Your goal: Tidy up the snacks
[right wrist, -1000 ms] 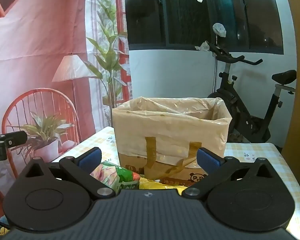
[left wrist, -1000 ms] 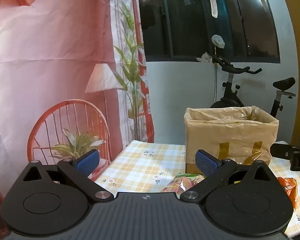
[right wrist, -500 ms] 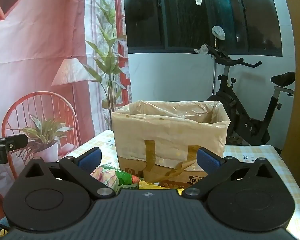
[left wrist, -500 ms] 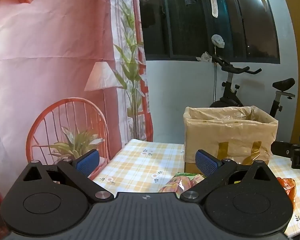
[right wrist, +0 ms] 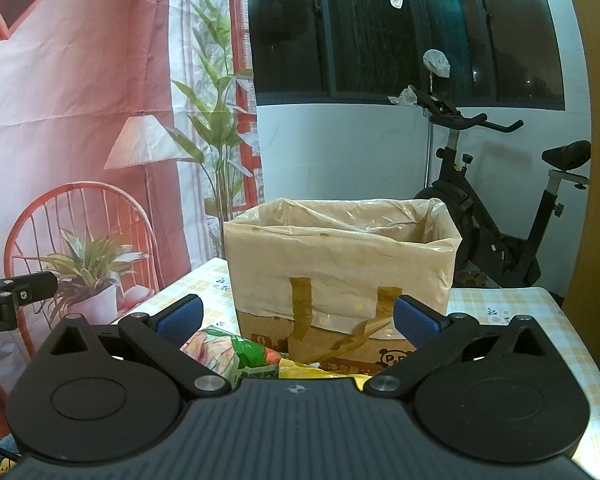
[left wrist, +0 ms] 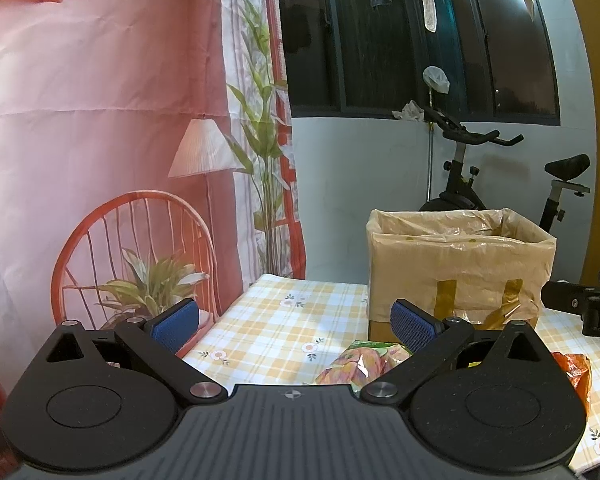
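Observation:
A cardboard box lined with a plastic bag (left wrist: 460, 268) stands on the checked tablecloth; it also shows in the right wrist view (right wrist: 340, 276). A green and pink snack bag (left wrist: 364, 364) lies in front of it, also in the right wrist view (right wrist: 232, 354), beside a yellow packet (right wrist: 320, 370). An orange snack bag (left wrist: 576, 372) lies at the right. My left gripper (left wrist: 294, 322) is open and empty, above the table's near edge. My right gripper (right wrist: 298, 320) is open and empty, facing the box.
The table (left wrist: 276, 320) has a yellow checked cloth with flowers. An exercise bike (right wrist: 500, 216) stands behind the table. A printed backdrop with a red chair and plants (left wrist: 132, 248) hangs at the left. The other gripper shows at each view's edge (left wrist: 580, 304).
Both grippers have shifted slightly; the box sits a little lower in the right wrist view. Both stay open and empty.

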`<state>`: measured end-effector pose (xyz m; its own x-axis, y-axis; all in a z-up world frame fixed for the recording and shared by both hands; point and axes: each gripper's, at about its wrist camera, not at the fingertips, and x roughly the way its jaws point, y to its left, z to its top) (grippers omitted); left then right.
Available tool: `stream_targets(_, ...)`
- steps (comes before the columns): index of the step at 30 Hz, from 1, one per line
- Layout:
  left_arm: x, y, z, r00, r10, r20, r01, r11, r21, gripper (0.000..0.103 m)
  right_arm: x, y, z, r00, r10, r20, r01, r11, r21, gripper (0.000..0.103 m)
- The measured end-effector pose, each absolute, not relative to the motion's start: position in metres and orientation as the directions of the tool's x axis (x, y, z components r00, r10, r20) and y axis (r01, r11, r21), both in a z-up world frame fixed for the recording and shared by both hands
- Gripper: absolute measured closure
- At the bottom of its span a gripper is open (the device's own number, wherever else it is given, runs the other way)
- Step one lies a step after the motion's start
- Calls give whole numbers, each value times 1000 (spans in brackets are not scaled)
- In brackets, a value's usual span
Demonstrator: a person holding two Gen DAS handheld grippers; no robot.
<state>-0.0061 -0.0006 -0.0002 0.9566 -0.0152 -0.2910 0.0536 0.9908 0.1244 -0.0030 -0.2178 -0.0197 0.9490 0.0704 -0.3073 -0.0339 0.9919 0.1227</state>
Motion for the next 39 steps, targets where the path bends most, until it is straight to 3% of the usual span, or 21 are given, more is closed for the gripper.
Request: stream_targets(39, -5, 0, -5, 951, -7, -308, 45, 992, 118, 0, -4, -217, -21, 950, 85, -302, -43, 989, 142, 0)
